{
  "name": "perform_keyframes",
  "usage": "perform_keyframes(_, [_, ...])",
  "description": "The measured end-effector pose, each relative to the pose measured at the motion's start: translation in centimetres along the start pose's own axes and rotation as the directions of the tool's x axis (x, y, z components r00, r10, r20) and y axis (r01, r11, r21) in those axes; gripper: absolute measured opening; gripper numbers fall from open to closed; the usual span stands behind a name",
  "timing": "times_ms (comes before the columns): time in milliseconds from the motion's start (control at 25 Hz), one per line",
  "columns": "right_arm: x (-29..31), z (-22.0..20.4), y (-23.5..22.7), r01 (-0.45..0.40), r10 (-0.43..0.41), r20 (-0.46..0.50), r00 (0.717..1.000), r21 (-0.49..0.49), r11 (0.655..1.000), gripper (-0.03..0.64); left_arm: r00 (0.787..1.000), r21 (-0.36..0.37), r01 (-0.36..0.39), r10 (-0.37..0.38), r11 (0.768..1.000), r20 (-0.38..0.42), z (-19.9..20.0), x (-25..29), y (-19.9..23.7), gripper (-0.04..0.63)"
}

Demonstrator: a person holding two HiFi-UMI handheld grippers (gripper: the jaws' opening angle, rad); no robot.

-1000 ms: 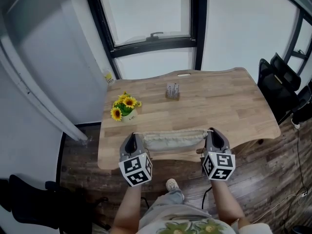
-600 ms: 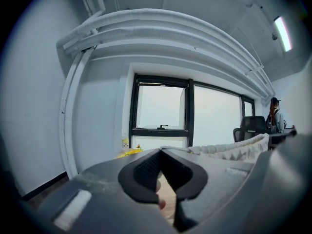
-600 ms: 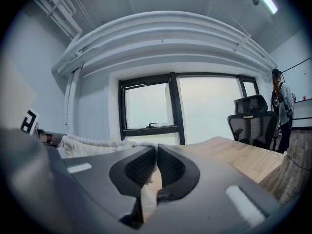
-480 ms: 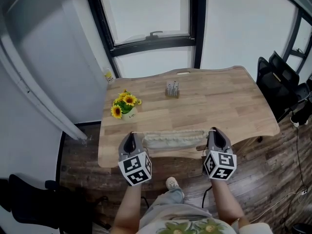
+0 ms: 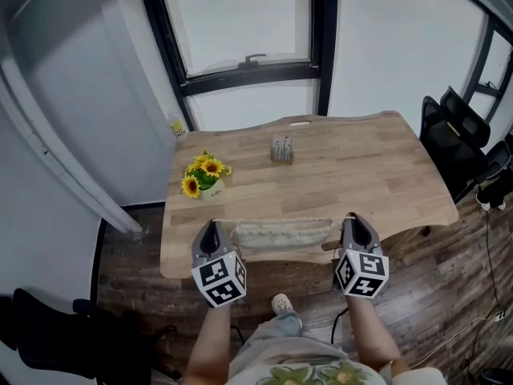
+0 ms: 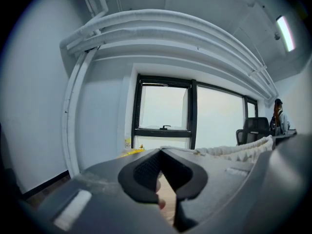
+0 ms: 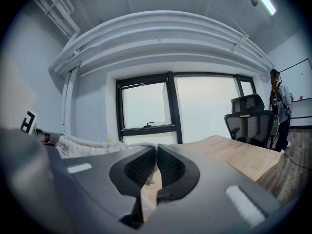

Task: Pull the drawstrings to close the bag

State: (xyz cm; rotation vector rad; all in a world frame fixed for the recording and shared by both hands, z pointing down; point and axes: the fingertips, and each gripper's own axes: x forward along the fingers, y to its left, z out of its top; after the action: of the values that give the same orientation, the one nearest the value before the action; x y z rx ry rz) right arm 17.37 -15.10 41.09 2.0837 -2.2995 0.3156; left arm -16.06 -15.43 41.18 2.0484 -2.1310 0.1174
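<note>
Cream cloth bag (image 5: 282,233), puckered top edge, on wooden table (image 5: 361,175)

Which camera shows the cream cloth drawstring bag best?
The head view: the whole cream cloth drawstring bag lies along the wooden table's near edge. The left gripper view catches only its gathered top at the right; the right gripper view a lump at the left, plus drawstring in the shut jaws.
</note>
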Motion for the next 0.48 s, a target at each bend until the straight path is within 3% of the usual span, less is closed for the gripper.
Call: perform_keyframes(480, [-0.10,-0.34,-0.91,0.030,-0.030,-0.008,1.000,0.020,0.999,0.009,1.000,-0.013,-0.014,0.014,1.000,-0.010,-0.40,0.14,0.91,0.003])
